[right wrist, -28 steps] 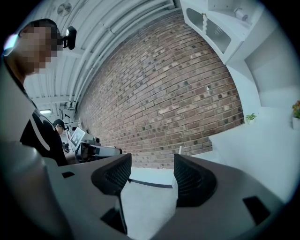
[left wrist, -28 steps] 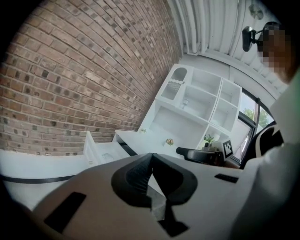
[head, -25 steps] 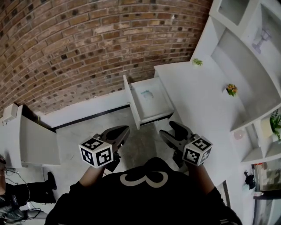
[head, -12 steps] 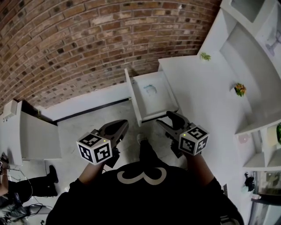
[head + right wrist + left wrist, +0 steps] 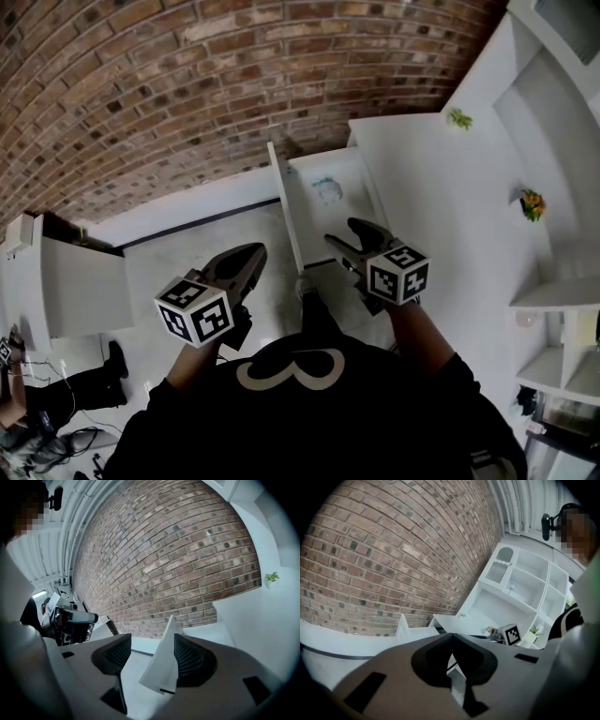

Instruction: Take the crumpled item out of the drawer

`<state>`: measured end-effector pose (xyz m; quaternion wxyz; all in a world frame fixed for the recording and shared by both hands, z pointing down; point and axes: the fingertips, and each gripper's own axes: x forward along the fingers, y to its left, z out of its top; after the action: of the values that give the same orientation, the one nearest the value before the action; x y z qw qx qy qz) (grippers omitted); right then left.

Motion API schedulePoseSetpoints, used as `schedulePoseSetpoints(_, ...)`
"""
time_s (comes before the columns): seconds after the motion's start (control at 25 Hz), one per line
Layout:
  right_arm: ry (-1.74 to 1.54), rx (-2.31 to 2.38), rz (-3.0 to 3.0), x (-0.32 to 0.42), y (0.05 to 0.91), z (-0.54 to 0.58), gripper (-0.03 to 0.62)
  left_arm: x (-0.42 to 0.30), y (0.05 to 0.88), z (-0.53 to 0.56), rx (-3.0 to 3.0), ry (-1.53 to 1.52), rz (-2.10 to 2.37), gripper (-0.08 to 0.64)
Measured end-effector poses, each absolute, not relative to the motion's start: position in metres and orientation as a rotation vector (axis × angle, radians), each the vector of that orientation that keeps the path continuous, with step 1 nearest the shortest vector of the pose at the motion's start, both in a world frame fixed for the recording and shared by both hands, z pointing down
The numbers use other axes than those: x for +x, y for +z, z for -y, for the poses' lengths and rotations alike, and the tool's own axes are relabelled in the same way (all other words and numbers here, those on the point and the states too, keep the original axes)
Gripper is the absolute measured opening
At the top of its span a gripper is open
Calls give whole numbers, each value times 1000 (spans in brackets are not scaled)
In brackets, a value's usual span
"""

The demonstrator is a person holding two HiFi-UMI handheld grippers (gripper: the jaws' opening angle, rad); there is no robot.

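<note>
Currently at the approach step: drawer already pulled out, crumpled item lying untouched on its floor, in the far half twd the brick-wall edge, pale w/ a bluish tint.

Right gripper sits at the drawer's near edge, jaws wide apart. In the right gripper view only a drawer panel shows in the gap beyond them, not touched, nothing gripped. The item isn't in that view.

Left gripper hangs off to the side over the floor, clear of the drawer. Its jaws meet tip to tip w/ nothing between them.

Next move, I'd judge: right gripper goes fwd and down past the near edge, keeps jaws wide, straddles the item, then closes. Item looks light and soft, so a shallow pinch may slip; drawer panels leave little room, so approach should be from above.
</note>
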<state>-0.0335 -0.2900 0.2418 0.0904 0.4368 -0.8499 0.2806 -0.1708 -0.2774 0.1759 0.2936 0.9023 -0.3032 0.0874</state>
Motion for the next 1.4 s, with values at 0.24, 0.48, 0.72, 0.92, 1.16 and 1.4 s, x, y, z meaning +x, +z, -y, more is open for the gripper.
schedulePoseSetpoints(0.24, 847, 1306, 2445, -26, 281, 351, 282, -172, 189, 321, 2354, 226, 854, 3)
schedulePoseSetpoints(0.48, 831, 1316, 2290, -19, 343, 404, 294, -181, 203, 356, 2290, 214, 908, 3)
schedulePoseSetpoints(0.72, 867, 1326, 2142, -3, 402, 448, 308, -191, 221, 395, 2222, 222, 969, 3)
schedulePoseSetpoints(0.92, 885, 1280, 2067, 5, 447, 465, 322, -187, 245, 413, 2164, 249, 980, 3)
schedulePoseSetpoints(1.16, 895, 1236, 1980, 16, 490, 485, 336, -187, 271, 433, 2125, 300, 993, 3)
schedulePoseSetpoints(1.4, 950, 1195, 1911, 21, 526, 488, 348, -182, 287, 444, 2104, 331, 991, 3)
